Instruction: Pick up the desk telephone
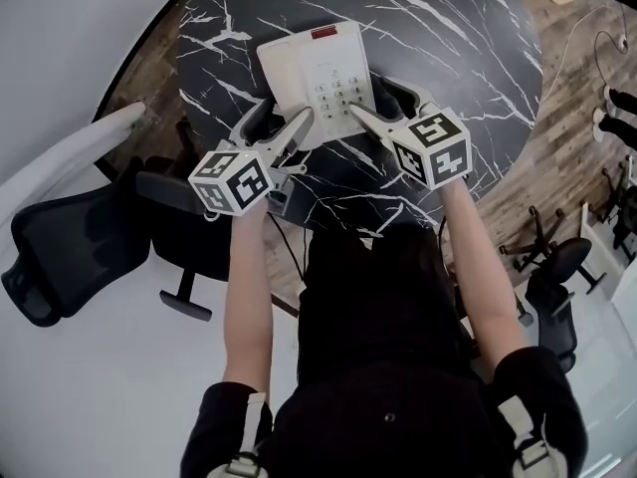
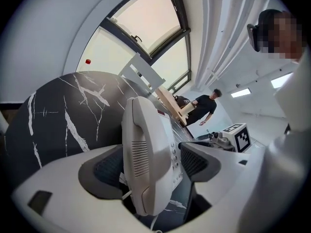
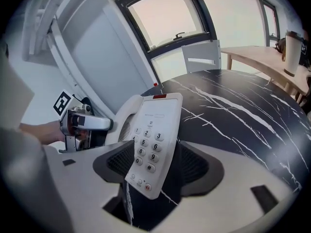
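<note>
A white desk telephone (image 1: 318, 78) lies flat on the round black marble table (image 1: 448, 58), handset on its left, keypad on its right. My left gripper (image 1: 279, 119) straddles the near left corner; in the left gripper view the handset (image 2: 146, 164) stands between its spread jaws (image 2: 150, 166). My right gripper (image 1: 376, 103) straddles the near right corner, and the right gripper view has the keypad side (image 3: 153, 140) between its jaws (image 3: 158, 165), with dark table visible beside the right pad. Both are open; the phone rests on the table.
The table's near edge runs just below the grippers. A black office chair (image 1: 60, 247) stands at the left, and more chairs (image 1: 557, 277) at the right. Beyond the table are a white chair (image 3: 201, 57) and a wooden table (image 3: 262, 57). A person (image 2: 204, 108) stands far off.
</note>
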Tool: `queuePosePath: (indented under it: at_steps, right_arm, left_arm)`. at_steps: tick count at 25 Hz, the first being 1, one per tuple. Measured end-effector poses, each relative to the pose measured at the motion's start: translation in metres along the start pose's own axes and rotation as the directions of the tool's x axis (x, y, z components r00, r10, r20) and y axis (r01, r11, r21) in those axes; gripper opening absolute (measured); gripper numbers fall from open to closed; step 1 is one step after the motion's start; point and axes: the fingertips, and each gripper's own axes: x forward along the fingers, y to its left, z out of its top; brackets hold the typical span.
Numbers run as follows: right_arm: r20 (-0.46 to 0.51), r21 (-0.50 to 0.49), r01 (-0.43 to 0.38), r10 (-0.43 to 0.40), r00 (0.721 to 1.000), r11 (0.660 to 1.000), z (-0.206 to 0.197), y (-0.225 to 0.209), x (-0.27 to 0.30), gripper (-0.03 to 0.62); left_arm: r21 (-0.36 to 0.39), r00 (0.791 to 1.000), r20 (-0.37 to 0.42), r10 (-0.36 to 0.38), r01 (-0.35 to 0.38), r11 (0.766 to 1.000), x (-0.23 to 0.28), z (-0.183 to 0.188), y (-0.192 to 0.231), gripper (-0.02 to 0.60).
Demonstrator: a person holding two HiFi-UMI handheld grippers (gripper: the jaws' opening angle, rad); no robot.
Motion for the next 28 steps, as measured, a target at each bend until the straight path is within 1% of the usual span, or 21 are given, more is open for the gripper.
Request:
queuePosePath:
  at_steps: [12,16,28]
  right_arm:
    - [-0.025,0.012,-0.036,0.036,0.999,0.999,-0.002,-0.002,0.020,0.285]
    - [-0.035,0.012,-0.049,0.049,0.998,0.999,-0.003,0.000,0.025,0.287]
    - [-0.024,0.061,-0.056,0.058,0.998,0.997,-0.003,-0.003,0.033,0.287]
  left_arm:
    - [-0.020,0.998,-0.029,-0.058,0.058,0.998,0.015,-0.003,0.006,0.368]
    - [-0.025,0.997,-0.038,-0.068,0.067,0.997,0.018,-0.004,0.006,0.368]
    - [-0.072,0.993,-0.049,-0.110,0.106,0.992,0.021,-0.006,0.009,0.374]
